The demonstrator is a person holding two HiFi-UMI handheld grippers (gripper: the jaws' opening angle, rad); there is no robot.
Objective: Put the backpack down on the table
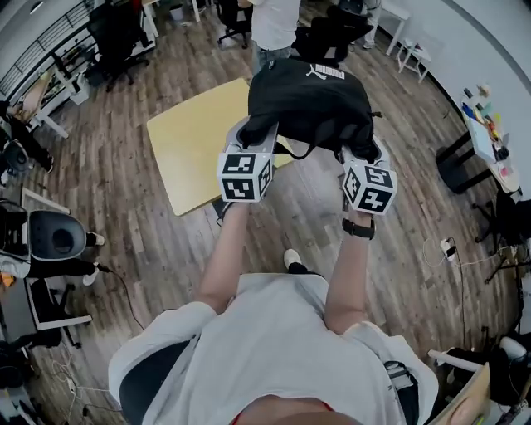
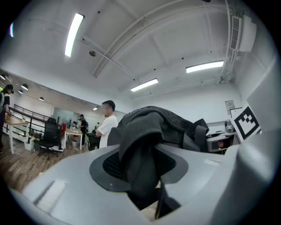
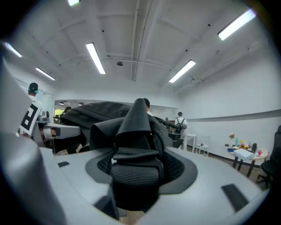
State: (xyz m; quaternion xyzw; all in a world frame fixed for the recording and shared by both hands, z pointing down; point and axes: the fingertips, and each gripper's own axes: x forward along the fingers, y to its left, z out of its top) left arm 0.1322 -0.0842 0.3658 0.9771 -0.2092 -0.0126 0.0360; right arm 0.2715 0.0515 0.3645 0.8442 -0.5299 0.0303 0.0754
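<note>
Backpack (image 1: 305,98) is black, and both grippers hold it out in front of the person. In the head view it covers the right corner of the yellow table (image 1: 195,145). I cannot tell if it touches the table top.

The left gripper (image 1: 254,137) has the left side of the backpack. In the left gripper view its jaws are squeezed shut on a fold of dark cloth (image 2: 139,158) from the backpack.

The right gripper (image 1: 358,153) has the right side. In the right gripper view its jaws pinch a ribbed black strap (image 3: 134,169).

A thin loop (image 1: 303,156) hangs under the backpack, between the two grippers.

The table stands on a wooden floor (image 1: 124,191). A person in a white shirt (image 1: 274,25) stands just past the table.
</note>
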